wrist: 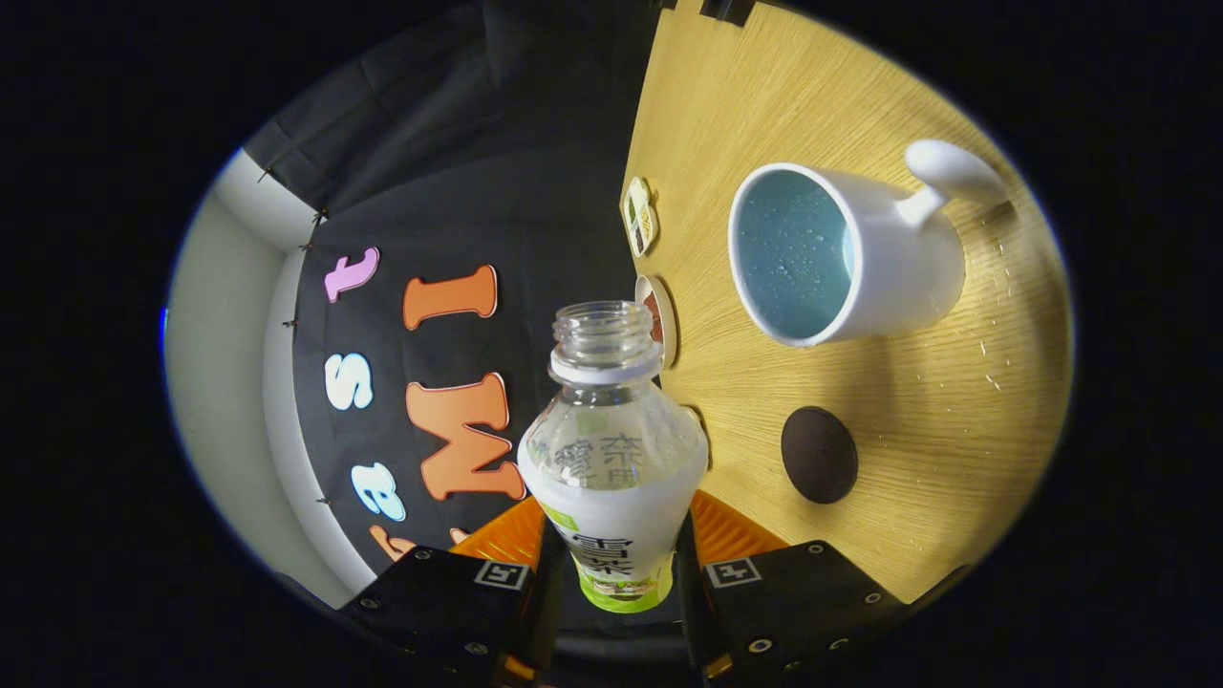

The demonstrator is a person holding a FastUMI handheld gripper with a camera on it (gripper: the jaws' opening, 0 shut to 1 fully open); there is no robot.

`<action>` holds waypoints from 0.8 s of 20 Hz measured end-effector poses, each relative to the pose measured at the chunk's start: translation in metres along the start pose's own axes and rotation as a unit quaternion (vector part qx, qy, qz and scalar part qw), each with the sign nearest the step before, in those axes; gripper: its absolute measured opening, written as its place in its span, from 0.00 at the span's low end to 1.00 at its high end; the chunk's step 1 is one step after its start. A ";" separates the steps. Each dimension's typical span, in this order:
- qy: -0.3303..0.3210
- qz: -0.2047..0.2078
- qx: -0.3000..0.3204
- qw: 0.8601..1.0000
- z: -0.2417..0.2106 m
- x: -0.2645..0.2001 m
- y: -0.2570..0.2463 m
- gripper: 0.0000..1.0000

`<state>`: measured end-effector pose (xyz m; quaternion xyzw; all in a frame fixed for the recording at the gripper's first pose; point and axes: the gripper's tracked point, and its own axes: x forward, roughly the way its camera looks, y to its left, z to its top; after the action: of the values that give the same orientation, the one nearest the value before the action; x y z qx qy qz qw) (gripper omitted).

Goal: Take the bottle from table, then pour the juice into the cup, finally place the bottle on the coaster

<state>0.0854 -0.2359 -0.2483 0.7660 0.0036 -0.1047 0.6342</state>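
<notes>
My gripper (611,564) is shut on a clear plastic bottle (611,449) with a white and green label, both fingers pressing its lower body. The bottle has no cap, and its open neck (605,334) points ahead. The view is rolled sideways, so the wooden table (917,401) stands like a wall to the right of the bottle. A white cup (841,253) with a pale blue inside and a handle sits on the table beyond the fingers, droplets on its inner wall. A dark round coaster (819,454) lies on the table nearer the fingers than the cup.
Two small round items (640,215) (659,320) lie near the table's edge, just past the bottle neck. Small droplets speck the wood around the cup. The booth's black cloth wall (459,191) lies on the bottle's other side.
</notes>
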 end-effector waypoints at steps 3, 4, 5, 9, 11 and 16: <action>0.001 -0.007 0.009 1.000 -0.001 0.002 -0.004 0.53; 0.001 -0.009 0.011 1.000 -0.002 0.004 -0.006 0.52; 0.002 -0.010 0.016 1.000 -0.002 0.002 -0.005 0.52; 0.003 -0.010 0.024 1.000 -0.004 0.005 -0.005 0.53; 0.002 -0.010 0.029 1.000 -0.002 0.003 -0.004 0.53; 0.000 -0.016 0.036 0.999 -0.001 0.005 -0.008 0.53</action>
<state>0.0890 -0.2345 -0.2565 0.7881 0.0120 -0.1146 0.6047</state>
